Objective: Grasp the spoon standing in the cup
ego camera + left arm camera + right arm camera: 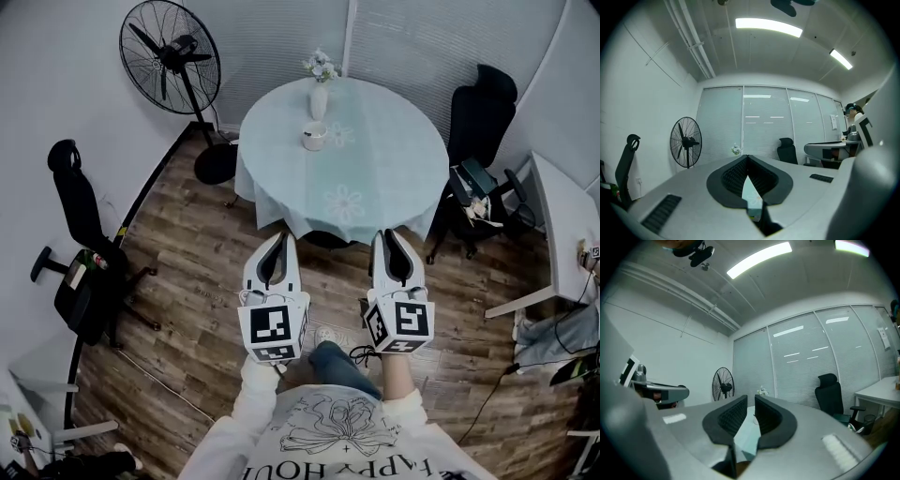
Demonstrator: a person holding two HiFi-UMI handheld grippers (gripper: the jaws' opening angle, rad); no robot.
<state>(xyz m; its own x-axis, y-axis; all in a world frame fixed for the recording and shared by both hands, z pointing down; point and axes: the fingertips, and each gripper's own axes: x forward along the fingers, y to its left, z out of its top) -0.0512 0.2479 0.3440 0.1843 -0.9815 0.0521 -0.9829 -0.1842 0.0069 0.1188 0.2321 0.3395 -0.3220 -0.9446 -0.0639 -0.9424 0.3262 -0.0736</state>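
Head view, far left: black office chair by the wall, pedestal fan farther back. Next, left gripper, level above the wood floor, on the near side of the round tabletop. Clenched, jaw tips meeting in the left gripper view, nothing between them. Farther off, on the pale green cloth: white cup, well apart from both grippers, vase of flowers just behind it. Spoon too small to make out. To the right, right gripper, level beside the left one. Released, jaws slightly apart in the right gripper view, only cloth showing through the gap. Far right: high-backed black chair beside the tabletop, white desk at the edge.
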